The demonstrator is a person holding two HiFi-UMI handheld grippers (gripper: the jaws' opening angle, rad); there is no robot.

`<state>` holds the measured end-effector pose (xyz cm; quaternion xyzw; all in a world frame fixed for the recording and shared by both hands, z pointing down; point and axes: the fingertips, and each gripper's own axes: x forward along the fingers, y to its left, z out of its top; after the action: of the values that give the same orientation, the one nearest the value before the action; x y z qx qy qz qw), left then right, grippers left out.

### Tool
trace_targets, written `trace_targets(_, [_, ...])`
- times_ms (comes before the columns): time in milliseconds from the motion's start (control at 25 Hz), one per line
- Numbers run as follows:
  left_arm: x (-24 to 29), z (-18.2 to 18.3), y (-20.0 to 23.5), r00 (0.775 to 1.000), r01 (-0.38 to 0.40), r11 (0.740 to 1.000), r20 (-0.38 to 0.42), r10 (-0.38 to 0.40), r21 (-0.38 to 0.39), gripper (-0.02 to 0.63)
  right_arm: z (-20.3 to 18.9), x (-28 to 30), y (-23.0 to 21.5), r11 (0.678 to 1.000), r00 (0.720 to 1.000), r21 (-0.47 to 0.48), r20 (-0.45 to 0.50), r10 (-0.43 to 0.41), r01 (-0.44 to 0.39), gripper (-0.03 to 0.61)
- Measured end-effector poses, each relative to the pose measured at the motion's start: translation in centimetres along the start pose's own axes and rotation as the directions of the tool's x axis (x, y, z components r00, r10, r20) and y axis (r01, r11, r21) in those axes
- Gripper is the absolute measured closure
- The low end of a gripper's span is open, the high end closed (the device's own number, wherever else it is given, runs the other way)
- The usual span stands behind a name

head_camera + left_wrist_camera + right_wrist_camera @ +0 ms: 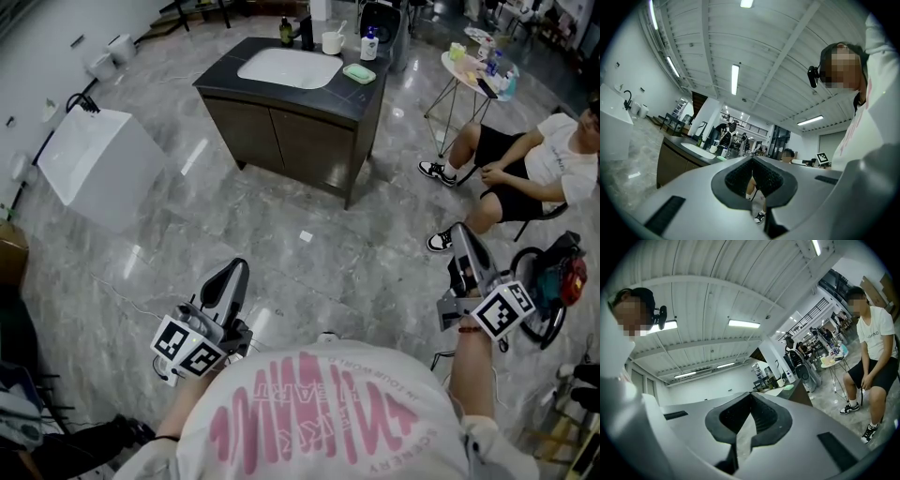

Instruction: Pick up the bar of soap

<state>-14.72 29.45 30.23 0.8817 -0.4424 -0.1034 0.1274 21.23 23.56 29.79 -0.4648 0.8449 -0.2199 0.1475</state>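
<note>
Head view first: both grippers ride low and close to the wearer's body, well apart from the work, which I'd read as a carry posture with the approach not yet begun. The left gripper (234, 274) points out over the marble floor (281, 216), fingers pressed together on nothing. The right gripper (462, 239) is the same, tips meeting, empty.

The bar of soap (359, 72), pale green, lies on the dark vanity counter (217, 77) just right of the white basin (289, 67), likely kept there to be handy for washing. A mug (332, 42) and a white bottle (369, 45) stand along the back edge, and its blue label is too small to read. A seated person (530, 164) waits off to the right.

Pink lettering runs across the wearer's white shirt (319, 412), upside down from here, and I can't read it with confidence. The marker cube (502, 309) carries coded squares, no words.

Left gripper view: jaws closed tip to tip, nothing between them. The soap (721, 158) shows as a green sliver at the counter's end, far off.

Right gripper view: pads together again and tilted up toward the ceiling lights. The soap (789, 386) sits small beside the mug. The seated person's shirt carries print that's too small to read.
</note>
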Motion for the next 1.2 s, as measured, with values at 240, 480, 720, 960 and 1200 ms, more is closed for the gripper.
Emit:
trace_targets(240, [2.7, 0.7, 1.5, 1.000, -0.014, 0.999, 0.018, 0.013, 0.031, 0.603, 0.8, 1.7, -1.8, 1.000, 1.000, -0.013, 0.003, -0.001, 0.001, 0.566])
trace_targets(480, [3.9, 1.3, 1.6, 1.000, -0.005, 0.999, 0.008, 0.004, 0.039, 0.604, 1.9, 2.7, -1.8, 1.000, 1.000, -0.010, 0.025, 0.018, -0.018, 0.566])
trace_targets(720, [3.9, 1.0, 2.2, 1.000, -0.015, 0.999, -0.016, 0.016, 0.032, 0.603, 2.0, 3.6, -1.8, 0.999, 1.000, -0.032, 0.028, 0.000, 0.001, 0.566])
trace_targets(960, [5.3, 0.8, 2.8, 0.999, 0.015, 0.999, -0.033, -0.014, 0.047, 0.604, 2.3, 4.4, -2.2, 0.998, 0.999, -0.057, 0.044, -0.021, 0.023, 0.566])
trace_targets(1200, [8.2, 0.8, 5.3, 0.998, 0.052, 0.998, -0.044, -0.051, 0.027, 0.603, 2.5, 5.6, -3.8, 0.995, 0.995, -0.049, 0.063, -0.081, 0.084, 0.566])
